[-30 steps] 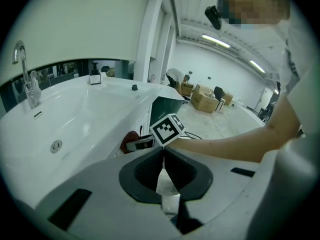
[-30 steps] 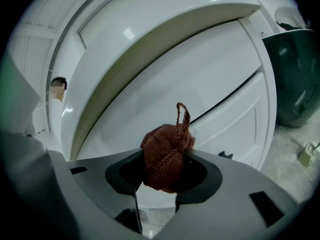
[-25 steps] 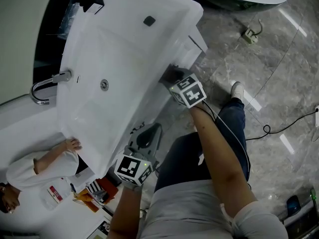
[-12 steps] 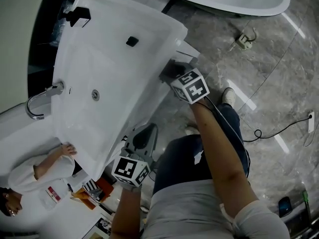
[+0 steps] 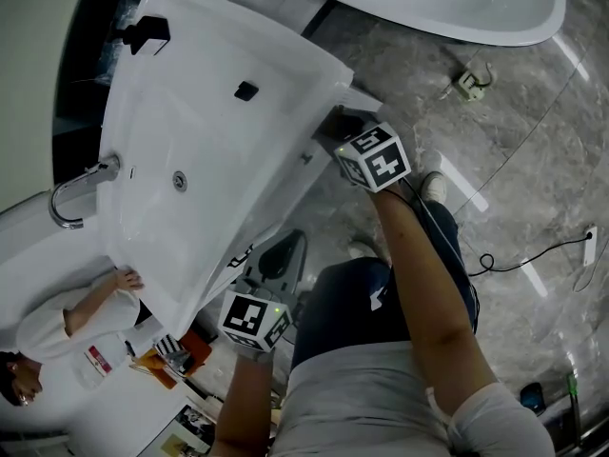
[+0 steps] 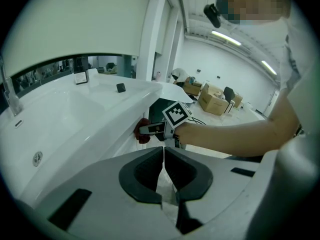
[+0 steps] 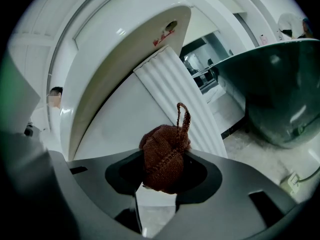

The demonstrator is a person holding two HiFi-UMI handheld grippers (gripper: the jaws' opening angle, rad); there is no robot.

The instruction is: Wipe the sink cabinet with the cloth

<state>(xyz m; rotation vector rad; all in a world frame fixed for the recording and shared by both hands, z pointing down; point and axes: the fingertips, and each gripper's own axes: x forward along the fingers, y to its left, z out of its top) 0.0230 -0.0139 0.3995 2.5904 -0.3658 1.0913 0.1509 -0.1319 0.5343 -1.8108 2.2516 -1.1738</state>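
The right gripper has its fingers clamped on the balled brown cloth, with a loop of the cloth sticking up. The cloth sits against the white cabinet front just under the sink rim, at the sink's right end, beside a ribbed panel. The left gripper hangs nearer, below the sink's near edge, its fingers pressed together with nothing between them. A faucet stands at the sink's left.

cloth: knitted, rough | sink cabinet: ribbed, smooth | sink: glossy white | floor: polished stone
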